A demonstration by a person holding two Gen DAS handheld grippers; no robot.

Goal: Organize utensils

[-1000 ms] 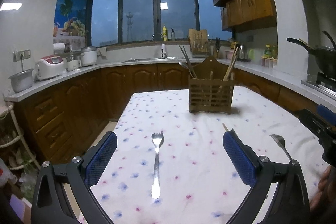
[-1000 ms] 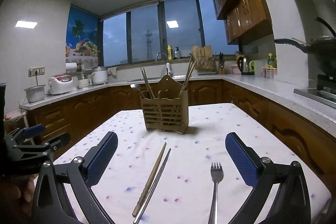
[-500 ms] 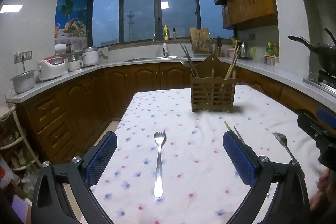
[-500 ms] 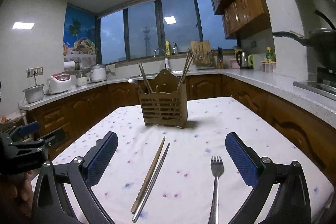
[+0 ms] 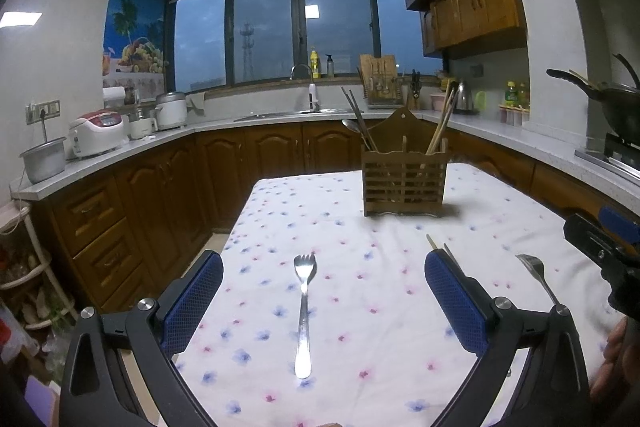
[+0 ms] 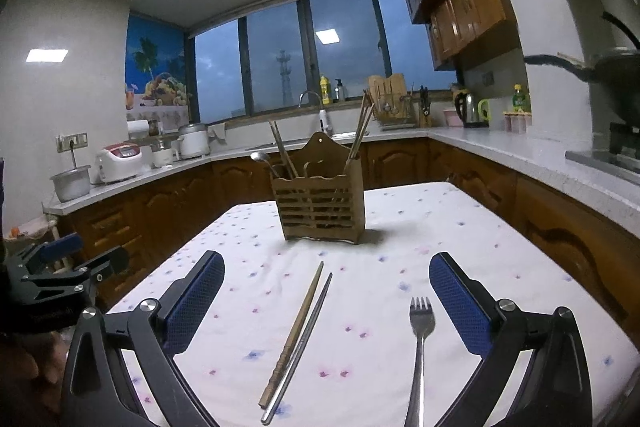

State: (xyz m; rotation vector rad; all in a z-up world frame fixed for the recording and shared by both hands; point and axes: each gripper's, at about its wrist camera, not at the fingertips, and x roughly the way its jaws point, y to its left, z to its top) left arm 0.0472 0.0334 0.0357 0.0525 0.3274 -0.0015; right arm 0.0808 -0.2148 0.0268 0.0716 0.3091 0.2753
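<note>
Blue-padded fingers of the left claw stand spread wide over the flowered tablecloth, pinching nothing; a steel fork lies flat between them, tines pointing away, with bare cloth on both sides of it. Off its right finger the tips of two chopsticks show, and past them a second fork lies near the cloth's right edge, close to the other claw. The right claw is also spread and holds nothing; in its view a wooden chopstick and a metal chopstick lie side by side between the fingers, and the second fork sits just inside the right finger. Open cloth runs ahead to the slatted wooden holder standing upright at the far middle of the table, already stocked with chopsticks and a spoon. Dark cabinets ring the table beyond a gap of floor on the left.
</note>
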